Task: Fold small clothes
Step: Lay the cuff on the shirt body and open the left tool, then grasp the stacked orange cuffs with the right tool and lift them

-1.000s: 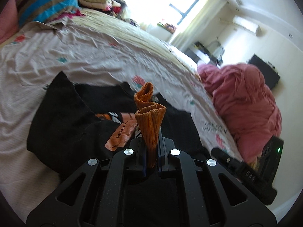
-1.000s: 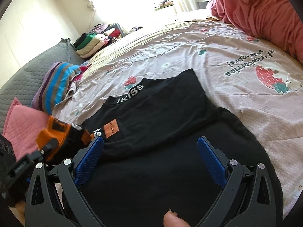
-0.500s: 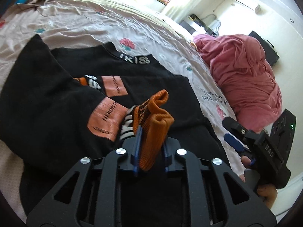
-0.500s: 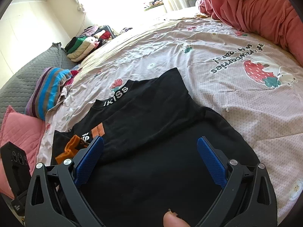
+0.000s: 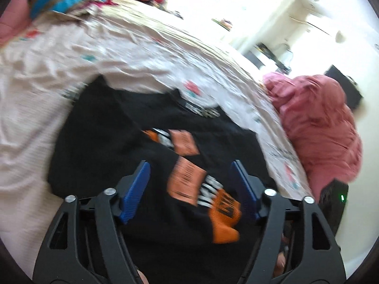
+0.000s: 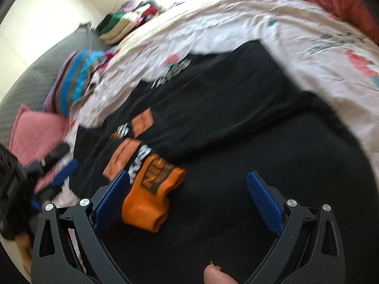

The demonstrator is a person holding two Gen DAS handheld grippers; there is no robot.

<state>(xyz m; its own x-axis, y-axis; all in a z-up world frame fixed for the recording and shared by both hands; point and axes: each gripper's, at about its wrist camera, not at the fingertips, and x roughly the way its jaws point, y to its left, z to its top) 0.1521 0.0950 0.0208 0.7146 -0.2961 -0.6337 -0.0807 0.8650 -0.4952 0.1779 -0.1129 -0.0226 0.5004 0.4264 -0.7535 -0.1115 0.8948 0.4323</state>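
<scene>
A black sweatshirt (image 5: 106, 137) with orange patches lies spread on the bed. Its sleeve is folded across the body, and the orange cuff (image 5: 225, 215) rests flat on the black cloth. My left gripper (image 5: 189, 168) hovers over it with its jaws opening; the cuff lies loose between them near the right finger, and no pad presses on it. In the right wrist view the same cuff (image 6: 151, 194) lies just beside the left finger of my right gripper (image 6: 188, 177), which stands open above the sweatshirt (image 6: 236, 118). The left gripper (image 6: 51, 187) shows at that view's left edge.
The sheet (image 5: 47, 75) has a strawberry print. A striped pillow (image 6: 75, 80) and a pink pillow (image 6: 35, 135) lie at the head. A stack of folded clothes (image 6: 118, 26) sits farther back. A bunched pink duvet (image 5: 319, 123) lies on the far side.
My left gripper has let go of the orange cuff and its jaws have spread; the cuff now lies flat on the sweatshirt. The right gripper has sunk closer to the cuff.
</scene>
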